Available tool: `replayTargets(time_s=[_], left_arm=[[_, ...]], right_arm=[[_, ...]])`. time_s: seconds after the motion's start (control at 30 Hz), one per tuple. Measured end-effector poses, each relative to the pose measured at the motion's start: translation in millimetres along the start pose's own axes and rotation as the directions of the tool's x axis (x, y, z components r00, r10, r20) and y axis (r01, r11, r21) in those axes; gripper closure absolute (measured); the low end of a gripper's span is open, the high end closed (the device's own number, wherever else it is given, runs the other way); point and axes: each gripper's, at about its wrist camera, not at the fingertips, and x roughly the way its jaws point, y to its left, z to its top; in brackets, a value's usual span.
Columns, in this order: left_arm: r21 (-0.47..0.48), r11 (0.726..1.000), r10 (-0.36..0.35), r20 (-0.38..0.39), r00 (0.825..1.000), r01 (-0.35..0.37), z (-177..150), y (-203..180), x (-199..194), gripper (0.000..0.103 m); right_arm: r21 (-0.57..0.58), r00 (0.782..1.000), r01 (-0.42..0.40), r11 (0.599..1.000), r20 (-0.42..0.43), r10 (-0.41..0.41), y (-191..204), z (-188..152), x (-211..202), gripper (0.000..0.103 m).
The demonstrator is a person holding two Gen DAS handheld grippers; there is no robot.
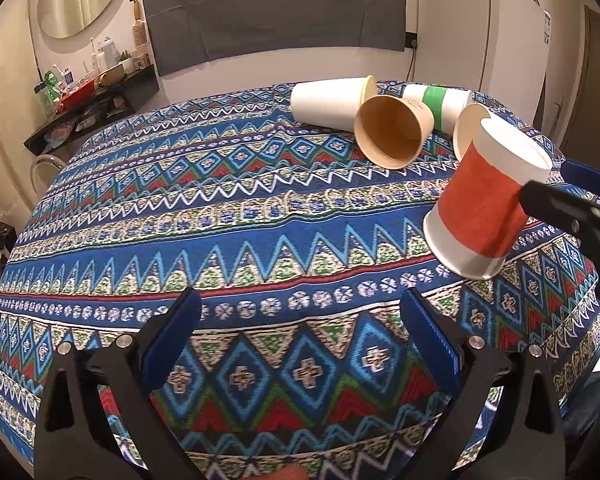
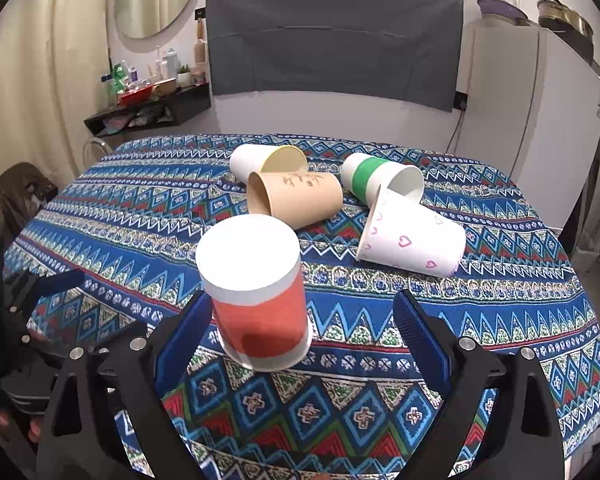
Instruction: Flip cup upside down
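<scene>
The table is covered by a woven tablecloth [image 2: 500, 280], matt and slightly ribbed in texture. On it, all the cups look like paper: the red-banded cup [image 2: 256, 292] has a matt coloured wrap and a smooth white base; the brown cup [image 2: 300, 200] at frame centre is plain kraft-like, matt inside and out. The right gripper [image 2: 300, 332] has matt black plastic arms, ridged blue pads [image 2: 420, 336] and shiny metal bolts [image 2: 466, 343], as does the left gripper [image 1: 300, 332]
</scene>
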Motion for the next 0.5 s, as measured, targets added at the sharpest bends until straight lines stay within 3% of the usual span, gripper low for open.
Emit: replayTargets(time_s=[0.5], left_arm=[[0.042, 0.999, -0.004, 0.090, 0.996, 0.000, 7.6, -26.0, -2.9, 0.006]], right_arm=[[0.036, 0.994, -0.105, 0.994, 0.044, 0.103, -38.7, -26.8, 11.9, 0.014]])
